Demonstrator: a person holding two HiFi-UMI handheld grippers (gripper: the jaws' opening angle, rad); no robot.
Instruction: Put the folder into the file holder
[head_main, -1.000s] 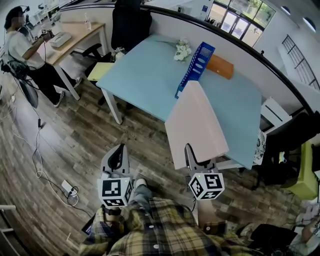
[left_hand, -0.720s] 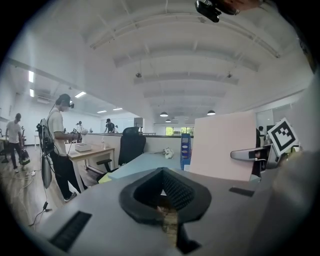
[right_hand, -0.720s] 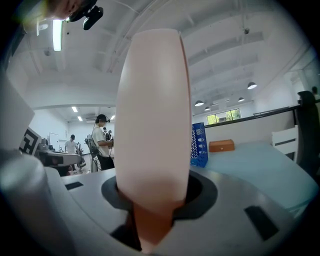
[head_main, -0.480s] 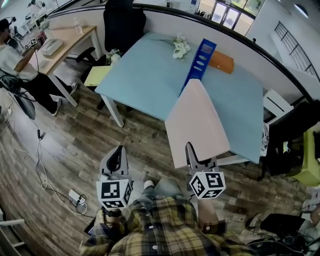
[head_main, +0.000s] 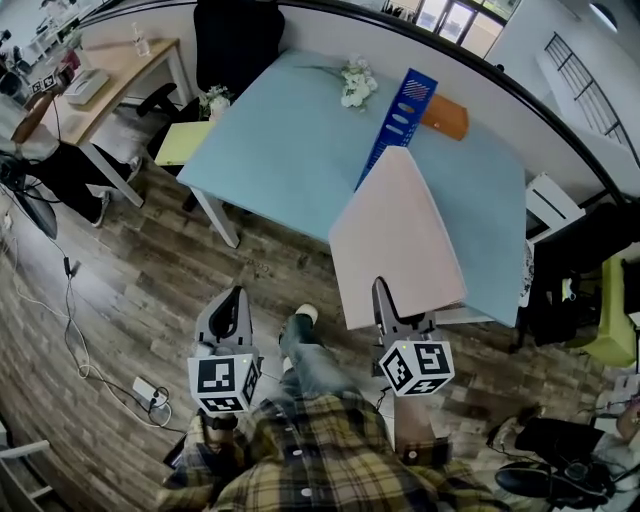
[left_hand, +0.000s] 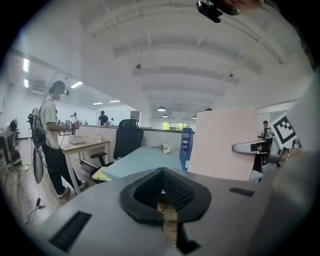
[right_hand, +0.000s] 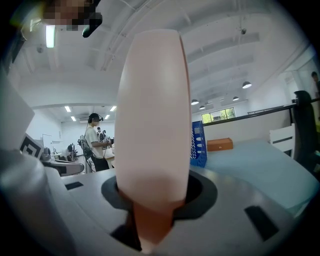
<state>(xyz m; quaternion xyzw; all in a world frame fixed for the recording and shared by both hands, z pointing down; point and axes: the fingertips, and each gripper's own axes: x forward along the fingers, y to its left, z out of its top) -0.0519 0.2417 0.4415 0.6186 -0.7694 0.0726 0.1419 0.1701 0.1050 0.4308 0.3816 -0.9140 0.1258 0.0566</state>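
Note:
My right gripper (head_main: 383, 296) is shut on the near edge of a large pale pink folder (head_main: 400, 235). The folder stands up and leans out over the near edge of the light blue table (head_main: 290, 140). In the right gripper view the folder (right_hand: 150, 115) rises straight out of the gripper (right_hand: 150, 212) and hides the middle. The blue perforated file holder (head_main: 397, 120) stands on the table just beyond the folder's far tip, and shows as the file holder (right_hand: 198, 145) to the folder's right. My left gripper (head_main: 233, 303) hangs over the wooden floor, shut and holding nothing.
An orange-brown box (head_main: 445, 117) lies behind the file holder, and white flowers (head_main: 355, 85) to its left. A black chair (head_main: 235, 40) and a yellow-seated stool (head_main: 183, 143) stand by the table's left end. A wooden desk (head_main: 100, 85) is at far left; cables and a power strip (head_main: 150, 392) lie on the floor.
The view has drifted closer to the table and the person's leg has stepped forward between the grippers. The folder stays in the right gripper, and both grippers keep their places.

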